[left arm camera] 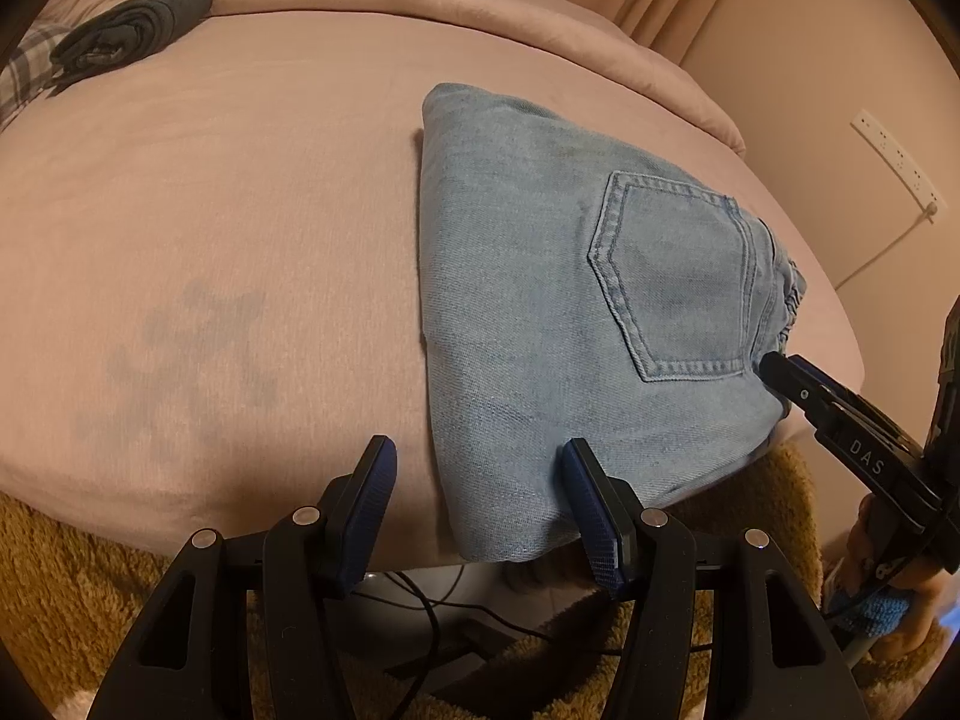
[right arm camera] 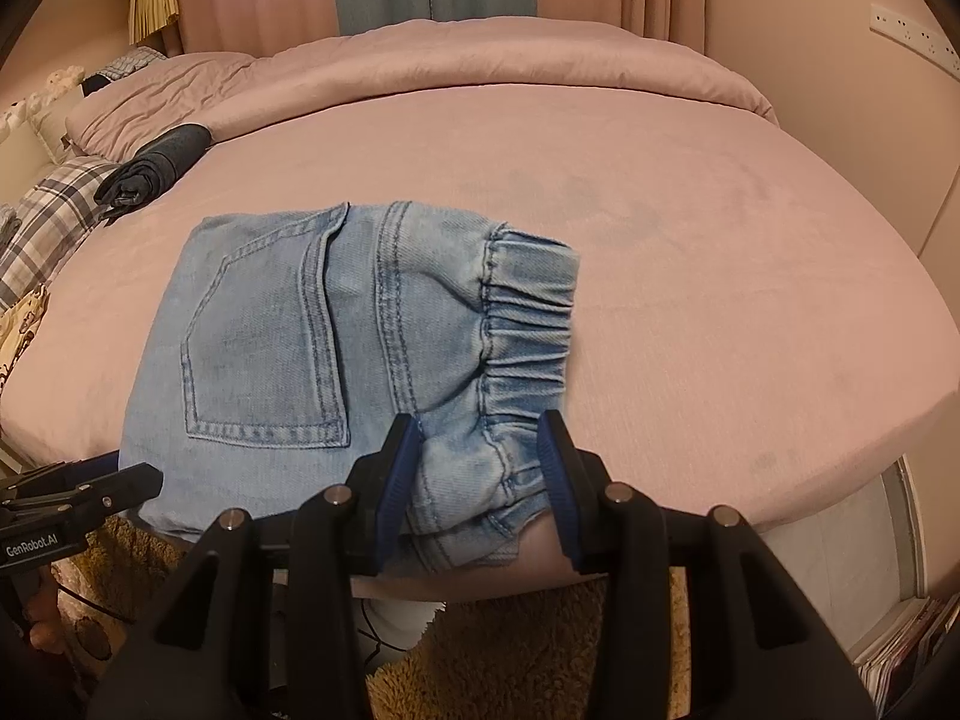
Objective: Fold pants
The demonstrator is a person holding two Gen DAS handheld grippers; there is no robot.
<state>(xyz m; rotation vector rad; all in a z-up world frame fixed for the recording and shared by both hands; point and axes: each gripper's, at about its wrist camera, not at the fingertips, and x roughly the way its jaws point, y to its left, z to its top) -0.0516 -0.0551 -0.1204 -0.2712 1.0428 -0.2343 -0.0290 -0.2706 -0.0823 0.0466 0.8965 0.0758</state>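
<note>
The light blue jeans (left arm camera: pixel 540 312) lie folded into a compact bundle near the front edge of the pink bed (left arm camera: pixel 210 210), back pocket up. In the right wrist view the jeans (right arm camera: pixel 288 336) show the pocket and the elastic waistband (right arm camera: pixel 528 324) on the right. My left gripper (left arm camera: pixel 477 468) is open at the near left corner of the bundle, its jaws straddling the folded edge. My right gripper (right arm camera: pixel 480 444) is open, its jaws on either side of the near waistband corner. The right gripper also shows in the left wrist view (left arm camera: pixel 780 372), and the left one in the right wrist view (right arm camera: pixel 138 477).
A dark folded garment (right arm camera: pixel 156 165) lies at the far left of the bed (right arm camera: pixel 720 300), beside plaid fabric (right arm camera: pixel 48 222). A pink duvet (right arm camera: pixel 480 54) is bunched at the back. A brown shaggy rug (left arm camera: pixel 72 588) and cables (left arm camera: pixel 432 606) are on the floor below the bed edge.
</note>
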